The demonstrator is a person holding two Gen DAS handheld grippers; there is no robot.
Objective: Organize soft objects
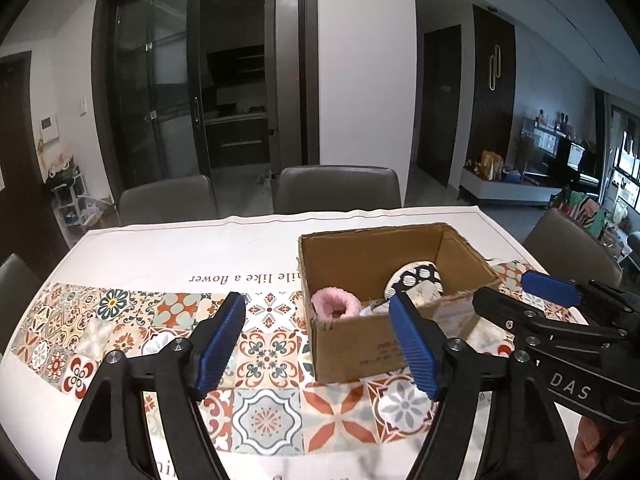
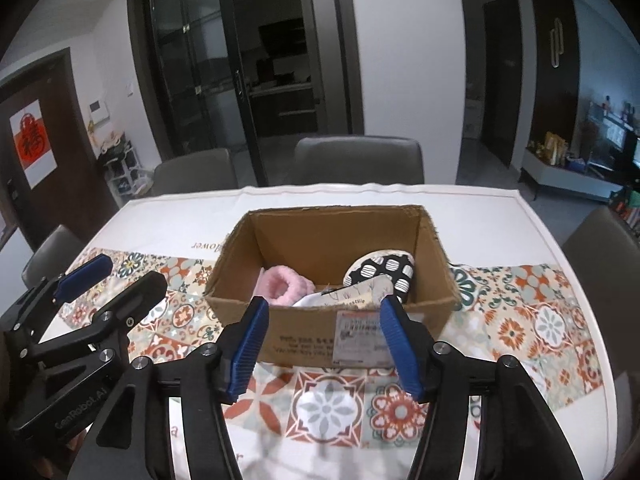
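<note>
Right gripper (image 2: 320, 344) and left gripper (image 1: 318, 344) are hovering near the cardboard box (image 2: 434, 264), jaws apart, empty | pink fluffy scrunchie (image 2: 280, 286), dotted pouch (image 2: 384, 272) lying inside | sorting looking finished; next: withdrawing.

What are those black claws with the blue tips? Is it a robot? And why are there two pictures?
No robot here: a person holds two grabbing tools, one per hand, each with a camera looking along its blue fingers. One picture comes from the left gripper, the other from the right gripper. Both are open and hold nothing. On the flower-patterned tablecloth stands a brown cardboard box. Inside lie a fluffy pink band, a black pouch with white dots and some pale printed cloth.
</note>
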